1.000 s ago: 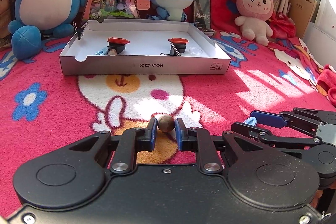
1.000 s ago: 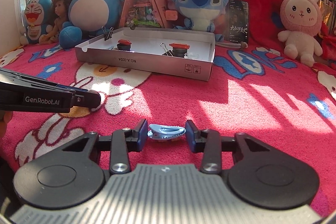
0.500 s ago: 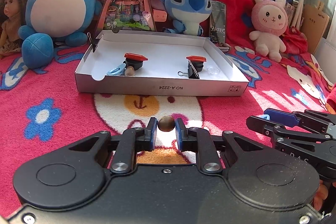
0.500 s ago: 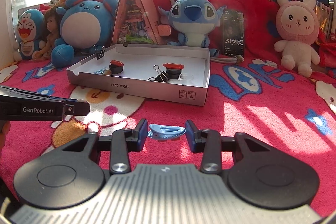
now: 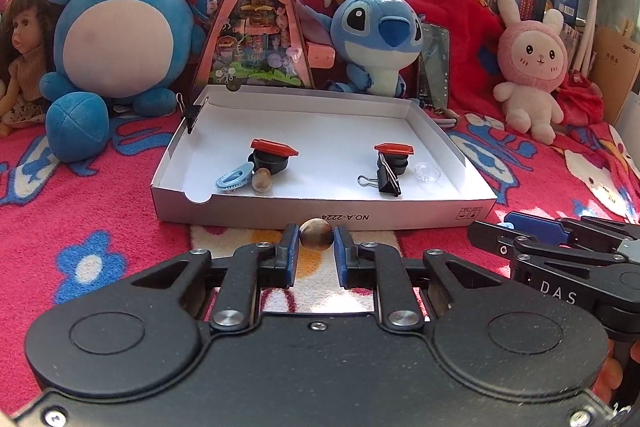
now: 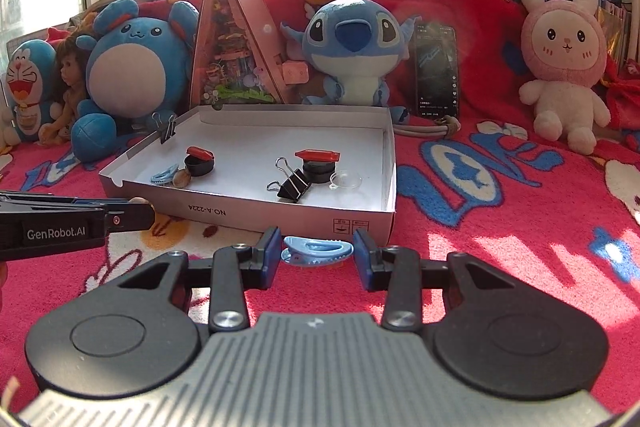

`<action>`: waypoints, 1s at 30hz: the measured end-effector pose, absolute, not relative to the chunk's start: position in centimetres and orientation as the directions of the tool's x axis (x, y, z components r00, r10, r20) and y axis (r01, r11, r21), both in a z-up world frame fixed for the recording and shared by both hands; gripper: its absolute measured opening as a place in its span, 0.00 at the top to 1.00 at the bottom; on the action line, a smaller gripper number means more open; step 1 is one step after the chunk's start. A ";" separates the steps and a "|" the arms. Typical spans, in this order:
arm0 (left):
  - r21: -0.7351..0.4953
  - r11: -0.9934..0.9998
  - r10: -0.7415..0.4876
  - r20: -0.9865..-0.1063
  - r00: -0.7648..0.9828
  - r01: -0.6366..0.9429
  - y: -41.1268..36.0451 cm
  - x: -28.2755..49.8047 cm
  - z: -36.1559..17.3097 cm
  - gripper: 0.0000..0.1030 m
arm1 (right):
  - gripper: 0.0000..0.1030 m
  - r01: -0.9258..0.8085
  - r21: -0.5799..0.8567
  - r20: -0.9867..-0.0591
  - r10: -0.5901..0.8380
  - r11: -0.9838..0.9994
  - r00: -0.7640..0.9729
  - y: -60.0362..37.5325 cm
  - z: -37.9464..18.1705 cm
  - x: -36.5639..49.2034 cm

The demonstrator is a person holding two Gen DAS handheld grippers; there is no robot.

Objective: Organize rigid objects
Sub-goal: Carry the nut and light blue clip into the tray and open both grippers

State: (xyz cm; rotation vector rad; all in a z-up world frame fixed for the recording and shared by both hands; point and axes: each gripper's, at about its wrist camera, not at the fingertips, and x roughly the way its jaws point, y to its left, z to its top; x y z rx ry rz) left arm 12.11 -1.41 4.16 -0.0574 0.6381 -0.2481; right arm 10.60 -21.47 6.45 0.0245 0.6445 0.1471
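both grippers loaded in front of the white box

the left gripper (image 5: 316, 247) has its blue-padded fingers (image 5: 289, 251) pinching a small round brown nut-like ball (image 5: 316, 233) at the tips. it hangs above the red cartoon-print fleece blanket (image 5: 100, 227), just in front of the near wall of the shallow white cardboard box (image 5: 320, 213) printed "no.a-2224".

the right gripper (image 6: 316, 253) has its fingers (image 6: 267, 255) pinching a light blue plastic hair clip (image 6: 317, 250) by its two ends, the clip lying crosswise between the pads. it too hangs over the blanket, close to the box's near right corner. from the left wrist view this gripper shows at the right edge, beside the left one.

inside the box, toward the left, a second light blue hair clip (image 5: 235, 177) lies next to a second brown ball (image 5: 262, 180), both just in front of a small black pot with a red lid (image 5: 270, 157). toward the right stands another black pot with a red lid (image 5: 394, 157); a black binder clip (image 5: 386, 179) leans against its front, and a clear round plastic cap (image 5: 427, 171) lies just to its right. another black binder clip (image 5: 192, 113) is clamped on the box's far left corner.

behind the box sit a round blue plush (image 5: 120, 43), a triangular pink diorama house (image 5: 260, 27), a blue big-eared plush (image 5: 380, 35) and a pink rabbit plush (image 5: 532, 67).
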 end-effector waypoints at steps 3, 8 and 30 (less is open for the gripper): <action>-0.127 0.970 -0.241 -0.582 0.777 0.206 -1.5 12.5 4.1 0.83 | 0.57 -0.131 0.068 -0.598 0.145 0.989 0.788 -21.2 6.4 11.1; -0.135 0.970 -0.242 -0.584 0.775 0.201 -1.4 13.4 4.2 0.83 | 0.57 -0.130 0.072 -0.602 0.146 0.989 0.785 -20.9 6.4 11.8; -0.164 0.974 -0.224 -0.609 0.761 0.155 -2.4 21.7 4.1 0.83 | 0.57 -0.064 0.167 -0.633 0.157 0.984 0.758 -20.8 5.8 18.8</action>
